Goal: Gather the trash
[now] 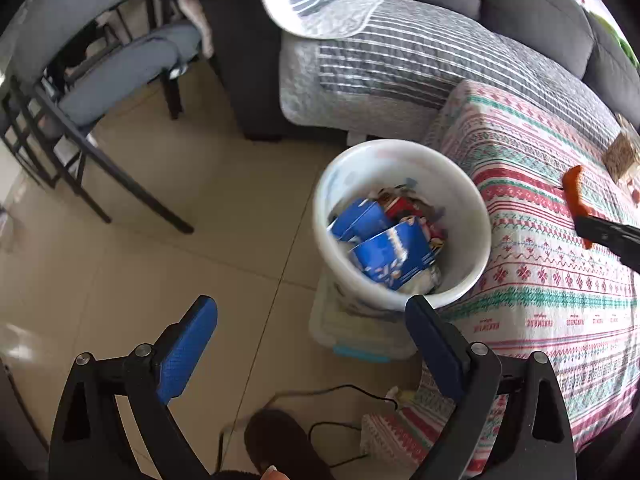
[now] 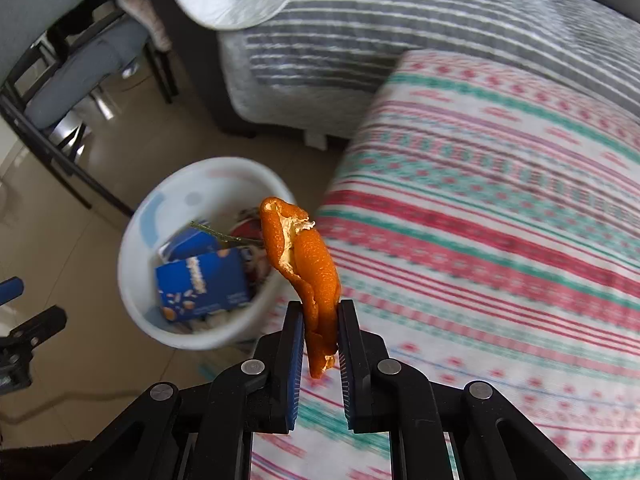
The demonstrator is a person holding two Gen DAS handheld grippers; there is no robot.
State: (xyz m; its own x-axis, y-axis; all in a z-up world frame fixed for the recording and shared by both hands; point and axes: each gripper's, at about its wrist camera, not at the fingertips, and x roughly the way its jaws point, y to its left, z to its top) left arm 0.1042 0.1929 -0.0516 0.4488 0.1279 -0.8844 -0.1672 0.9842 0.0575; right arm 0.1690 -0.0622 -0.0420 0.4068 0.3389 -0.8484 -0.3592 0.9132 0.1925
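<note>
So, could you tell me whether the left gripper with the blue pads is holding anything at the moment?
No, the left gripper is open, its blue pads wide apart with only floor tiles between them.

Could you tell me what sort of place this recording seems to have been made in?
Most likely a home living room: a grey sofa under a striped quilted cover, a low table in a patterned cloth, and a chair on the tiled floor. A white bin stands beside the table.

Beige tiled floor. Dark grey sofa under striped quilts. Patterned cloth over counter. Black-framed chair at left. Cable on floor.
</note>
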